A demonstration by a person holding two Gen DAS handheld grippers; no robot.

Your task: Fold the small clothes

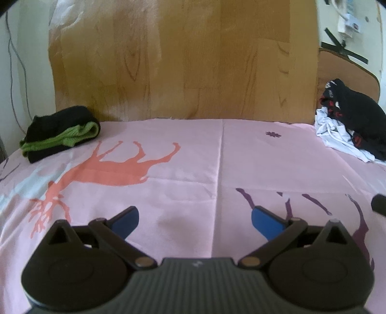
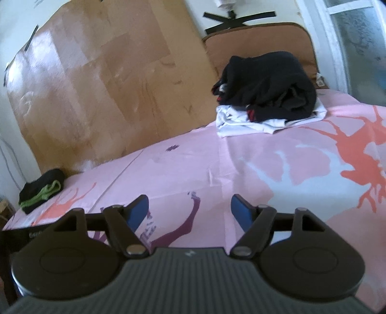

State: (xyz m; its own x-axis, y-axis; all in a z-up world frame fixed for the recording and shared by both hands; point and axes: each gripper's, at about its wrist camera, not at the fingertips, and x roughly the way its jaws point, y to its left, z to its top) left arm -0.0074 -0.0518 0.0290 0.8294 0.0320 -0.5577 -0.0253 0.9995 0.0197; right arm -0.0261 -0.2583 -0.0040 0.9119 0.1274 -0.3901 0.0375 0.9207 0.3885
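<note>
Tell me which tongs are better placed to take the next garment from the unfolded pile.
Probably the right tongs: open and empty, with the unfolded pile nearer ahead. For the left tongs it lies far right.

Home, probably bedroom: pink deer-print sheet (image 1: 193, 157), clothes piles (image 2: 267, 89), taped cardboard (image 1: 181, 60) against wall.

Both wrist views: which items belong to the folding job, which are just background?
Job:
- folded black-and-green garment
- unfolded clothes pile
- left gripper, open
- right gripper, open
- pink sheet, work surface

Background:
- cardboard panel
- brown cushion
- black tape
</note>
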